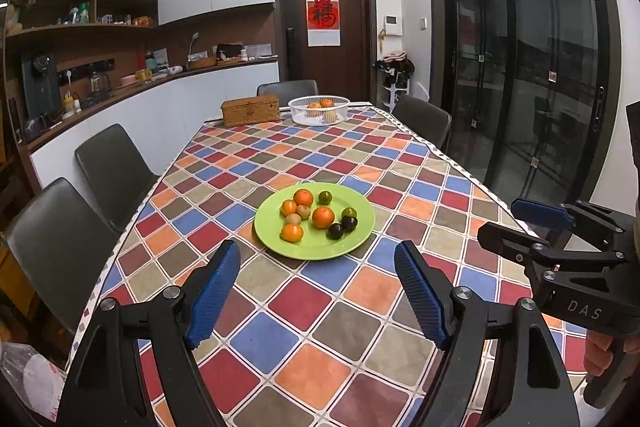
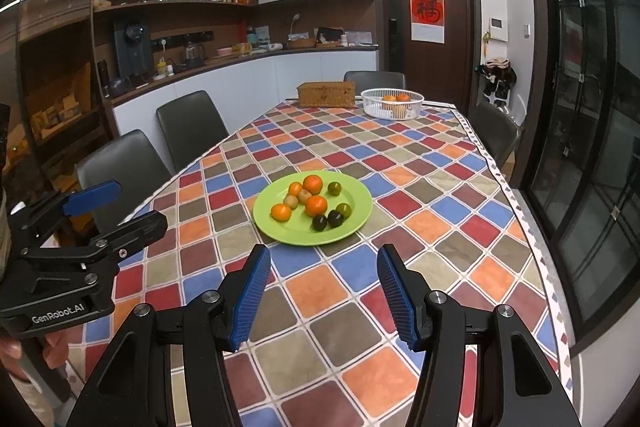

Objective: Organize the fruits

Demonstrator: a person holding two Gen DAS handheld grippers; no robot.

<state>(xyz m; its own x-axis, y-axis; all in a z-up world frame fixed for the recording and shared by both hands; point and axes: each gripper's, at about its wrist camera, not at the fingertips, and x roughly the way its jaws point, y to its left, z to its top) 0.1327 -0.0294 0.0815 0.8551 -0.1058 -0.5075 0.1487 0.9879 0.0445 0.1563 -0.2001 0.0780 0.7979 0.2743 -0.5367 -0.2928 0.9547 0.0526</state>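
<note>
Fruit sits on a green plate [image 1: 362,227] near the middle of the tabletop [image 1: 320,307], a bit toward your near edge. On it you have four oranges [image 1: 323,217], two brown kiwis [image 1: 303,211], two green fruits [image 1: 325,197] and two dark plums [image 1: 349,223]. They lie mixed up, some touching. Most are round, so they do not point any way. The kiwis may be a bit egg-shaped, but they look too small to tell which way their long side runs.

A white basket [image 1: 319,117] stands at the far edge, beside a brown woven box [image 1: 250,110]. It holds a few fruits already, at least two orange ones and something pale. So maybe a small part of the job is done, if the basket is where fruit should go. I can't be sure of that. The ten fruits on the plate look like the part that is left.

Your left hand-held gripper [image 1: 318,297] is spread wide and holds nothing. Your right hand-held gripper [image 2: 324,297] is spread wide too, and bare. Both hang over the near part of the tabletop, short of the plate, side by side. Neither touches any fruit.
</note>
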